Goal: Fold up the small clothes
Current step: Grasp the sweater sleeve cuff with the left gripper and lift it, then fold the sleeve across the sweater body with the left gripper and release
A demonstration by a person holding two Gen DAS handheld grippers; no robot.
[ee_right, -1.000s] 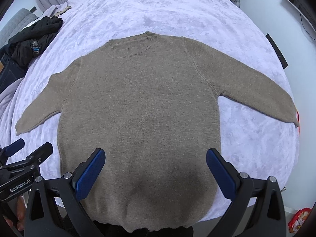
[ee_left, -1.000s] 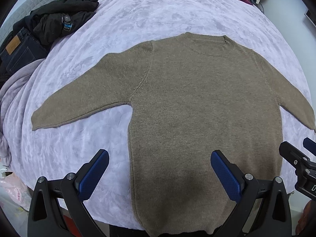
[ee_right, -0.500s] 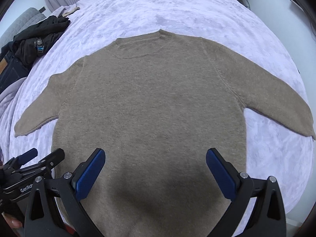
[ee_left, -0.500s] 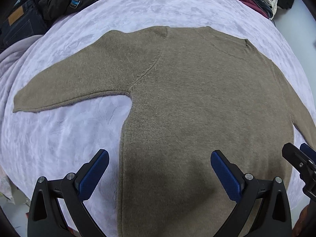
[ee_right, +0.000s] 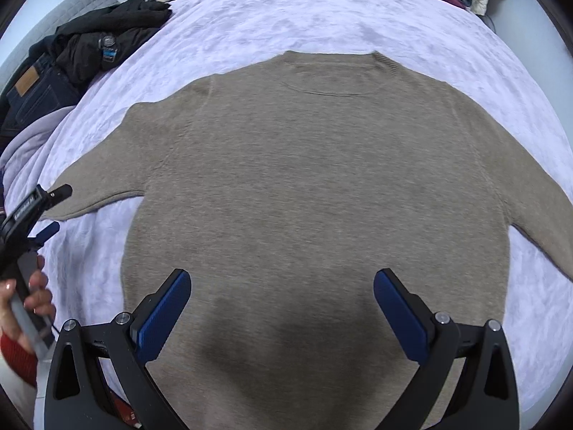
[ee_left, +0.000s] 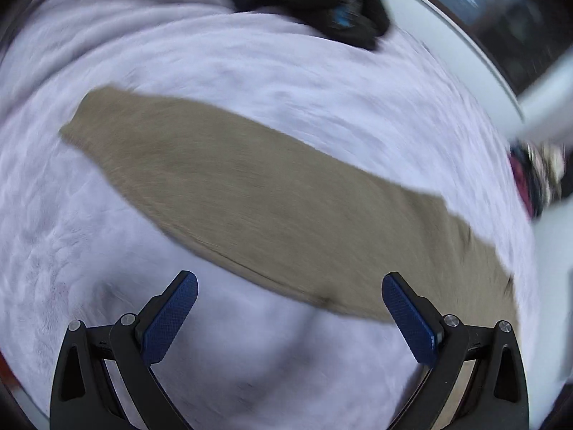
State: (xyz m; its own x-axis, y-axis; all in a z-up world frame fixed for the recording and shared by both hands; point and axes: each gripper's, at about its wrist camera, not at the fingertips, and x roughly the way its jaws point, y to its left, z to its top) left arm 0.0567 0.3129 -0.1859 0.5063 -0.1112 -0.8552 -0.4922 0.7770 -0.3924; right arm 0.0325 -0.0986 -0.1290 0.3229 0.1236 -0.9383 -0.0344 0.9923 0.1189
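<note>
Taupe knit sweater lies flat on the lavender bedspread, both the left gripper and right gripper spread wide, empty, above it.

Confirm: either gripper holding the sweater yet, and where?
Nothing held. Left gripper and right gripper are both open above the flat sweater.
</note>
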